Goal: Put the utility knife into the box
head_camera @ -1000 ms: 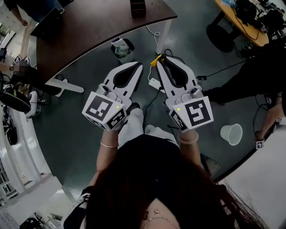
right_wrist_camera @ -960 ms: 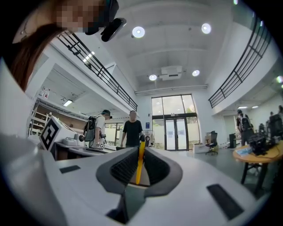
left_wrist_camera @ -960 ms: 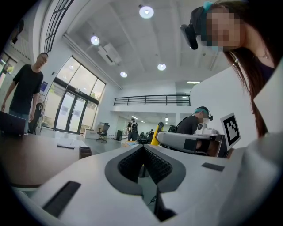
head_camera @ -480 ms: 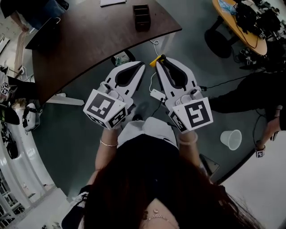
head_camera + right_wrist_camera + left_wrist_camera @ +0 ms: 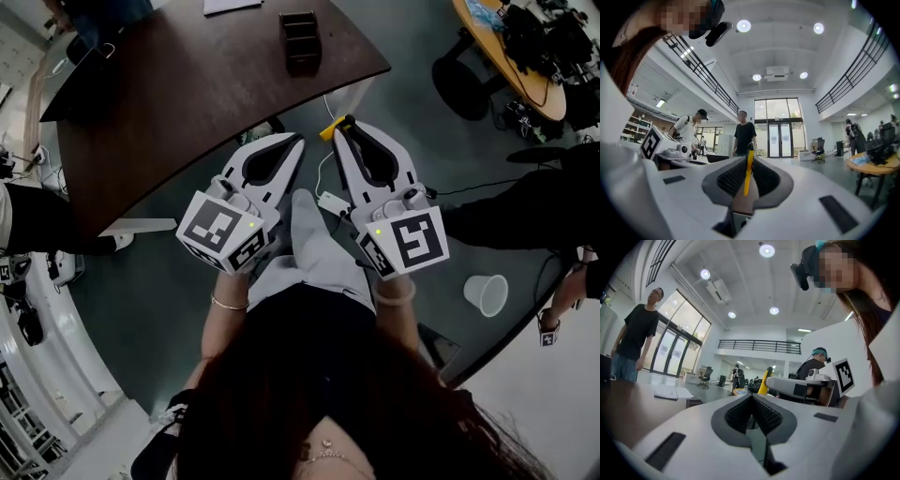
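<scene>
My right gripper [image 5: 339, 128] is shut on a yellow utility knife [image 5: 329, 130], whose tip pokes out past the jaws; in the right gripper view the knife [image 5: 748, 171] stands upright between the dark pads. Beside it, my left gripper [image 5: 297, 142] is shut with nothing between its jaws, which meet in the left gripper view [image 5: 751, 398]. Both are held in the air above the grey floor, short of the brown table [image 5: 178, 94]. The dark open box [image 5: 300, 39] stands on the table's far right part, well ahead of both grippers.
A sheet of paper [image 5: 231, 6] lies on the table beyond the box. On the floor are a white cup [image 5: 486, 282], a power strip [image 5: 334, 202] and cables. A cluttered orange desk [image 5: 514, 42] is at the right. People stand around the room.
The table and box have slid nearer and lower in the head view as the person walks forward. Both grippers keep their pose, the knife still in the right one.
</scene>
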{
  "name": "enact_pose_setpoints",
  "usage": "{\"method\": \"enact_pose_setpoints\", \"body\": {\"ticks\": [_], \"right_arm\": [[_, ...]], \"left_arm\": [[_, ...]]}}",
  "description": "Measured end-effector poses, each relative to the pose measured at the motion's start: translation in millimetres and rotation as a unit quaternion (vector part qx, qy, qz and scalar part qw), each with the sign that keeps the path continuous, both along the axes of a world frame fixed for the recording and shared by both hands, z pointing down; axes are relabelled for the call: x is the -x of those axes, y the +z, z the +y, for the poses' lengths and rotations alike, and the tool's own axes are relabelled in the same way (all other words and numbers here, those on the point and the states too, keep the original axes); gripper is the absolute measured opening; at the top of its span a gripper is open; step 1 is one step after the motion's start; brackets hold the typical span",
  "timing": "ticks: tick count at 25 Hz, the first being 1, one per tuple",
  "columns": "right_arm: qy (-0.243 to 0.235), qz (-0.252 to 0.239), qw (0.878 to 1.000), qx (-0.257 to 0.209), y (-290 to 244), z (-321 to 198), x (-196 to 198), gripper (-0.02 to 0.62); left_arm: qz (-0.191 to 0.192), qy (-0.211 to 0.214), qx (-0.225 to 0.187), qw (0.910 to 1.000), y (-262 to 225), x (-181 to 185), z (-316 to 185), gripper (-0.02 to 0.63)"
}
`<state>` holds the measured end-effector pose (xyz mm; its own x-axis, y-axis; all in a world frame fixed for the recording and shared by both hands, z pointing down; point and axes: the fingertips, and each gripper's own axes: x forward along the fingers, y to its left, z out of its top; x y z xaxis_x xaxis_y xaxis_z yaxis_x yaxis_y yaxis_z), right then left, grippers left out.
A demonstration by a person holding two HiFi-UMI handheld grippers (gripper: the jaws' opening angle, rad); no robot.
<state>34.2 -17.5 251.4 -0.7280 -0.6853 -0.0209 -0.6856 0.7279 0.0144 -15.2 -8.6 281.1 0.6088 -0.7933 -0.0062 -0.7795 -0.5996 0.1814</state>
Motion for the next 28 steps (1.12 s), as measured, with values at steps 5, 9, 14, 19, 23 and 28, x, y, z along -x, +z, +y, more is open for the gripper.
{"method": "enact_pose_setpoints", "body": {"ticks": [5,9,14,19,23,28], "right_arm": [[-0.001,-0.004,1.000,0.003,8,-49,10,0.052],[-0.005,-0.010,1.000,0.002,11,-97,19,0.052],[-0.019,-0.010,1.000,0.005,14,-146,47,0.052],[-0.039,-0.014,0.999,0.000,9,-195,68,0.052],[-0.041,-0.017,0.999,0.003,8,-224,76,0.052],[-0.028,-0.015,0.999,0.006,7,-246,82,0.052]], "left_arm": [[-0.004,0.000,0.002,1.0000,7,9,-50,0.000],[-0.009,-0.002,-0.001,1.0000,9,18,-96,0.000],[-0.013,-0.007,0.002,0.9999,16,39,-141,0.000],[-0.003,-0.022,0.000,0.9997,12,60,-189,0.000],[-0.001,-0.033,0.001,0.9995,5,72,-218,0.000],[-0.003,-0.034,-0.002,0.9994,-3,88,-238,0.000]]}}
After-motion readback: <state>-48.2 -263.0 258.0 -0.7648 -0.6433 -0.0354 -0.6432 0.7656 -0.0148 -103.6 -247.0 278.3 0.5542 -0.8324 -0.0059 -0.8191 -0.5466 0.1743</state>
